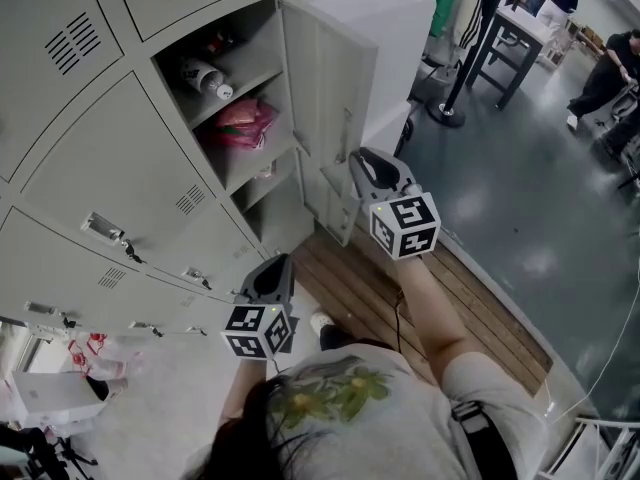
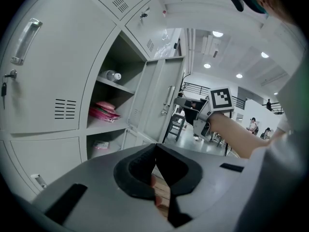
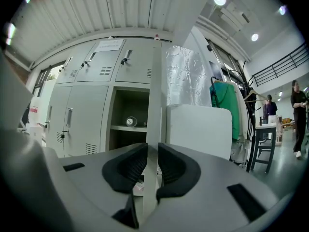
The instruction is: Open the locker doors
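Observation:
A bank of grey lockers fills the left. One locker door (image 1: 325, 78) stands swung out, and its open compartment holds a bottle (image 1: 208, 80) and a pink bag (image 1: 240, 123) on shelves. My right gripper (image 1: 358, 164) is shut on that door's free edge. In the right gripper view the door (image 3: 153, 105) shows edge-on, and the gripper (image 3: 151, 166) has a pad pressed to each side of it. My left gripper (image 1: 279, 264) hangs lower, in front of the closed lower doors (image 1: 110, 168); in its own view the left gripper (image 2: 155, 154) is shut on nothing.
Closed doors carry handles and keys (image 1: 103, 228). A wooden platform (image 1: 370, 288) runs along the locker base. A white cabinet (image 1: 385, 28) stands just behind the open door. A black table (image 1: 510, 38), a post stand (image 1: 450, 108) and seated people are at far right.

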A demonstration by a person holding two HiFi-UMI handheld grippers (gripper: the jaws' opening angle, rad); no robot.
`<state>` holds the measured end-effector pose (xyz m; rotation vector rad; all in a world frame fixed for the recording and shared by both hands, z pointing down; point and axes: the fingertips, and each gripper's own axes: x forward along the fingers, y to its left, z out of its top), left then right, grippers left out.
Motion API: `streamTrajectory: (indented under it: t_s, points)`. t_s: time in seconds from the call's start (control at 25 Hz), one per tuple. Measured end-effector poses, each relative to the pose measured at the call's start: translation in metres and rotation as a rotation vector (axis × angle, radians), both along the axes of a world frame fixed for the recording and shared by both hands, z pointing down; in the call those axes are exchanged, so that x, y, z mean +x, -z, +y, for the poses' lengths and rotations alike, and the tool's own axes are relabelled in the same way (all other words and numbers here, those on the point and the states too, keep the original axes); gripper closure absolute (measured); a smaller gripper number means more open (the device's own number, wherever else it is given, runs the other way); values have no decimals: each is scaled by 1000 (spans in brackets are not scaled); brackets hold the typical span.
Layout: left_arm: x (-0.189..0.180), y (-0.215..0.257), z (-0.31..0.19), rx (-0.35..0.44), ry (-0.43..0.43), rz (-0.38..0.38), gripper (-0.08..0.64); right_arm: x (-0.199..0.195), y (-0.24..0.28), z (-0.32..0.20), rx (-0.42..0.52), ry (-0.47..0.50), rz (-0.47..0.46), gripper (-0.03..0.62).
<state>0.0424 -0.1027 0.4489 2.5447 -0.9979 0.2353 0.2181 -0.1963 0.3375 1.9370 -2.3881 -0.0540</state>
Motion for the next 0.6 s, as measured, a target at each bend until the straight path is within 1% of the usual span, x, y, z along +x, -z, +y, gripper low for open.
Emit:
streamTrajectory:
  t_s: [0.2, 0.24, 0.32, 0.48, 0.6]
  points:
    - [3, 4, -3, 12, -2, 0, 529, 10, -1, -1, -5, -45, 20, 511]
    - [4, 5, -3, 13, -1, 0, 529, 13, -2, -1, -9, -58, 26, 545]
    - [4, 6, -2, 13, 3, 1, 529, 18, -5, -2, -17, -78, 32, 548]
    - [1, 6, -1, 12, 17, -1, 529, 27, -8, 3, -18, -120, 10, 548]
    - [-1, 8, 0, 14, 28, 2, 529, 26, -2, 21, 13, -139, -26, 550]
